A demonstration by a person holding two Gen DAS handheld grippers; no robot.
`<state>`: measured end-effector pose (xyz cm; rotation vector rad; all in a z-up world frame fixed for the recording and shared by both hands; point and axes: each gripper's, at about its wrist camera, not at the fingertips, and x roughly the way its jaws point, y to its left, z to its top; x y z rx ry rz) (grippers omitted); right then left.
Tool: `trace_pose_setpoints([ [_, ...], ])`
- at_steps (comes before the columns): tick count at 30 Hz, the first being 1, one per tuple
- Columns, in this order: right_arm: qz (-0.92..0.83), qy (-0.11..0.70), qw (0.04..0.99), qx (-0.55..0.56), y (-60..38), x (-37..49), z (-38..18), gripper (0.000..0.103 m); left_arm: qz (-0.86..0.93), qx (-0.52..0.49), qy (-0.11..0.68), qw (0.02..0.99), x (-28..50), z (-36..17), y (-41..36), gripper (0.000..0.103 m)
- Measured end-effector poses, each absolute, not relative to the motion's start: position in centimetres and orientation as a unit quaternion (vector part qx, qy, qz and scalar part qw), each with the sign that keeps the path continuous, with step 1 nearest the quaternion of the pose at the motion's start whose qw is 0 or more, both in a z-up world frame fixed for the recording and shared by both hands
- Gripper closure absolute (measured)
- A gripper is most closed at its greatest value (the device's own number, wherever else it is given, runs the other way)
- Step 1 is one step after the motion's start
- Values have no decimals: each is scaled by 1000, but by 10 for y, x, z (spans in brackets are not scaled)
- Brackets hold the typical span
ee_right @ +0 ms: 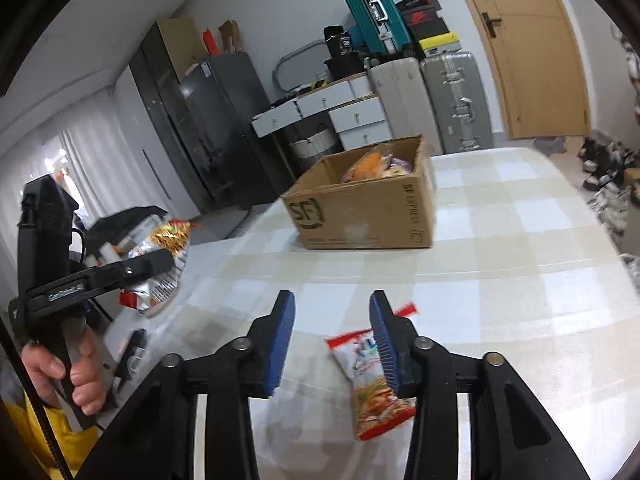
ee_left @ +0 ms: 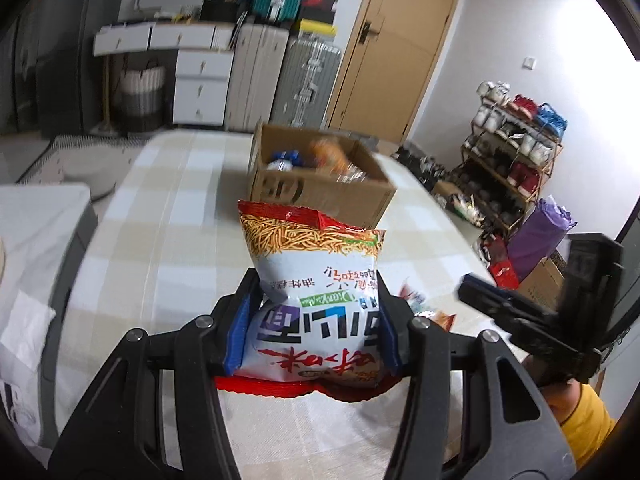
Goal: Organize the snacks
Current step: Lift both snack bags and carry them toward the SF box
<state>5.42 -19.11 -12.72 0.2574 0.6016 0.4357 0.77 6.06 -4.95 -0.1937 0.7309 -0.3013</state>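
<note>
My left gripper is shut on a white, red and blue noodle-snack bag and holds it above the checked table, short of the open cardboard box. The box holds several snack packs. In the right wrist view the same bag hangs in the left gripper at the left. My right gripper is open and empty above the table. A small red and white snack pack lies flat on the table just under its right finger. The cardboard box stands beyond.
A small snack pack lies on the table right of the held bag. Suitcases, white drawers and a wooden door line the far wall. A shoe rack stands right of the table.
</note>
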Motion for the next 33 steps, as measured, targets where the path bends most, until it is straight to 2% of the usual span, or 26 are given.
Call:
trace_pose_setpoints([
  [1, 210, 296, 925, 109, -190, 54, -130, 40, -144, -96, 361, 916, 17, -57, 59, 54],
  [5, 177, 331, 924, 73, -186, 70, -150, 33, -145, -96, 370, 913, 38, -74, 51, 54],
  [8, 178, 380, 906, 53, -179, 86, -175, 33, -148, -93, 372, 912, 47, -75, 50, 54],
  [13, 158, 401, 903, -8, -167, 95, -192, 33, -144, -91, 373, 912, 52, -74, 49, 54],
  [16, 154, 413, 897, -32, -163, 103, -200, 42, -145, -91, 371, 913, 50, -70, 47, 54],
  [19, 170, 409, 896, -16, -168, 103, -195, 57, -144, -84, 368, 915, 51, -68, 45, 54],
  [27, 183, 387, 902, 56, -187, 95, -182, 59, -141, -82, 364, 917, 47, -62, 48, 54],
  [33, 214, 345, 907, 109, -196, 90, -143, 59, -141, -74, 356, 921, 53, -53, 50, 54],
])
